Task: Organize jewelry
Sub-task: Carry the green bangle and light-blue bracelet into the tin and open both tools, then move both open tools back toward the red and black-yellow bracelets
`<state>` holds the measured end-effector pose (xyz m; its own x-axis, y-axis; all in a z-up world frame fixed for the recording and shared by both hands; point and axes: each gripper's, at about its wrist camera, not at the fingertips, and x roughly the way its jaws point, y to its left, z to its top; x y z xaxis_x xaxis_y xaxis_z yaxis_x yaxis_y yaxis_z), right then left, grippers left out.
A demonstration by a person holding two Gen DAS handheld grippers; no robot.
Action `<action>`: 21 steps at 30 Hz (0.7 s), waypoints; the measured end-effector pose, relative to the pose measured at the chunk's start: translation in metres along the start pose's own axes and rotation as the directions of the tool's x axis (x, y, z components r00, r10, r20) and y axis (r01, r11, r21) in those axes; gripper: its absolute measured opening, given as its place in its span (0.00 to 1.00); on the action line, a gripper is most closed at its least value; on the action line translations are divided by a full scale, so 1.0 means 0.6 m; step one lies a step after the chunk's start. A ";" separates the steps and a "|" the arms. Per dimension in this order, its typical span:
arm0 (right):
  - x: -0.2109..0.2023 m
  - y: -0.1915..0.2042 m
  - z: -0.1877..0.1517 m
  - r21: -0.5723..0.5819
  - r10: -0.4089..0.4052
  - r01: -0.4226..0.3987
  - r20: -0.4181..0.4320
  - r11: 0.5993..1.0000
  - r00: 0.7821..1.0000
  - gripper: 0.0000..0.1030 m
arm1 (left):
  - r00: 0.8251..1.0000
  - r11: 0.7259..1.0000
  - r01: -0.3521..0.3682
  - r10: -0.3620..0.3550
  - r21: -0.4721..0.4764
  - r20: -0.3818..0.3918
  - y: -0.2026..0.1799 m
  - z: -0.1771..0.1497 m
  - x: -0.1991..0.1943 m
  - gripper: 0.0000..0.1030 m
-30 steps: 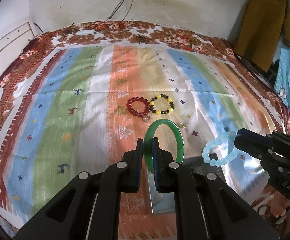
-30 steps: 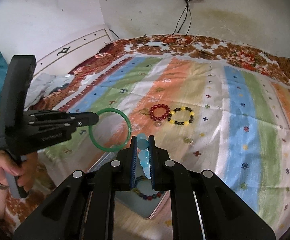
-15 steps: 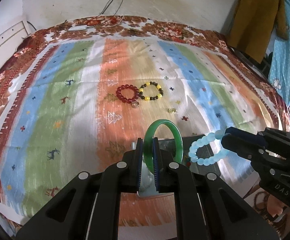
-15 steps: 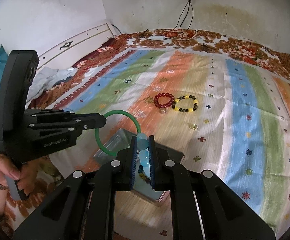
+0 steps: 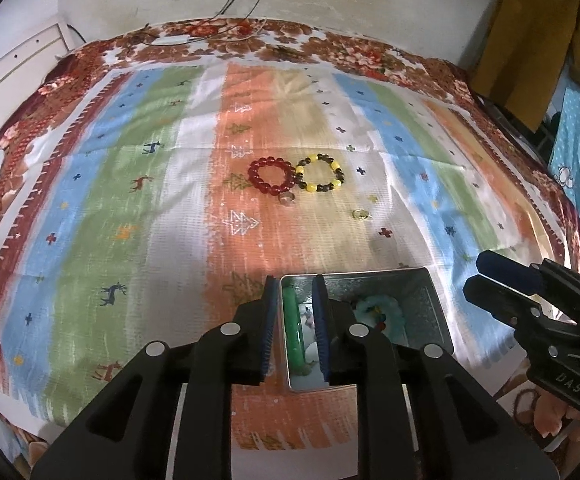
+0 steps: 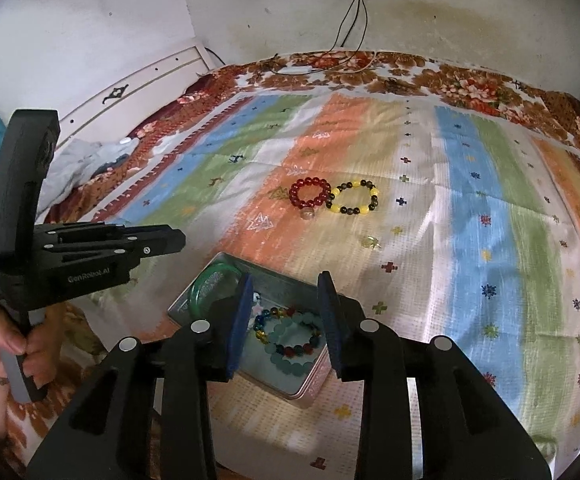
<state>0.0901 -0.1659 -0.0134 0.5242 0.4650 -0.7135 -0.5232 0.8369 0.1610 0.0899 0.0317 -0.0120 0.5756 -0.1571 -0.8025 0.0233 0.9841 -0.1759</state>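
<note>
Striped bedspread (image 6: 470, 208), metal tin (image 6: 310, 390) near its edge — both grippers parted above.

Dim, soft daylight; fisheye-bent edges, dark corners, slight blur throughout.

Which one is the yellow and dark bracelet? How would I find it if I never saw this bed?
Start at the striped bedspread and look near its middle, where two bead bracelets lie side by side on the orange and beige stripes. The yellow and dark bracelet is the right one, touching the red bead bracelet. It alone mixes yellow beads with dark ones; its neighbour is all red.
</note>
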 end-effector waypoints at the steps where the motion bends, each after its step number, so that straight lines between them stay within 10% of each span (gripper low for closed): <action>1: 0.001 0.000 -0.001 -0.002 0.000 0.000 -0.003 1.000 1.000 0.35 | 1.000 1.000 -0.003 0.003 0.002 -0.001 -0.001 0.001 0.001 0.20; 21: 0.031 -0.040 0.016 0.053 -0.057 0.057 -0.017 0.997 0.998 0.52 | 0.999 0.998 -0.050 0.050 -0.028 -0.006 0.031 0.029 0.019 0.38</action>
<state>0.1189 -0.1742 -0.0239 0.5413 0.4118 -0.7331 -0.4559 0.8763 0.1555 0.1113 0.0495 -0.0143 0.5714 -0.1085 -0.8135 -0.0286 0.9880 -0.1518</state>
